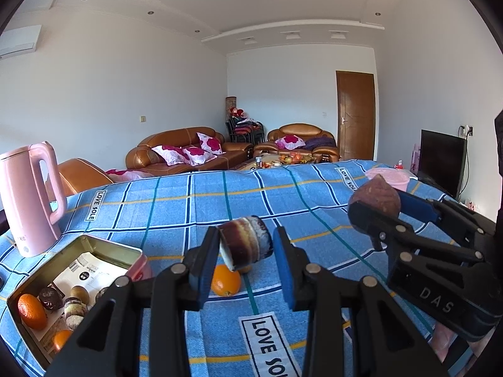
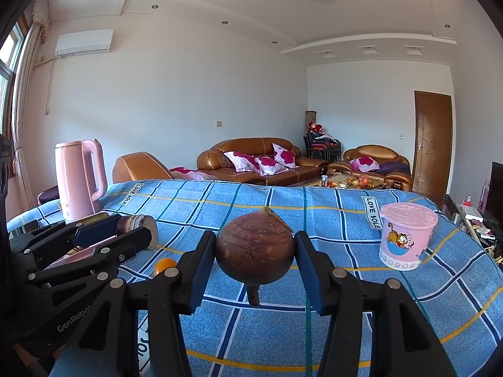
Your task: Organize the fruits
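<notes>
Blue plaid cloth (image 2: pixel 251 330) below: right gripper (image 2: pixel 254 270) clamps a round brown-purple bulb (image 2: pixel 254 251); left gripper (image 1: pixel 245 251) pinches a banded cut chunk (image 1: pixel 245 243).

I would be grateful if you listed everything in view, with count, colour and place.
Tablecloth: one, blue checked, covering the table.
Tin box: one, open, front left; holds oranges, a kiwi and dark round pieces.
Loose orange: one, orange, on the cloth below the left hand-held gripper.
Kettle: one, pink, far left.
Tub: one, pink with a cartoon cat, lidded, right side.
Layered brown piece: one, brown and cream, held up in the left gripper.
Round brown fruit: one, reddish-brown, held up in the right gripper.
Sofas: brown, with pink cushions, behind the table.
Door: one, brown, back right.
Left hand-held gripper: black with blue pads, shut on the layered piece.
Right hand-held gripper: same, shut on the round fruit.
</notes>
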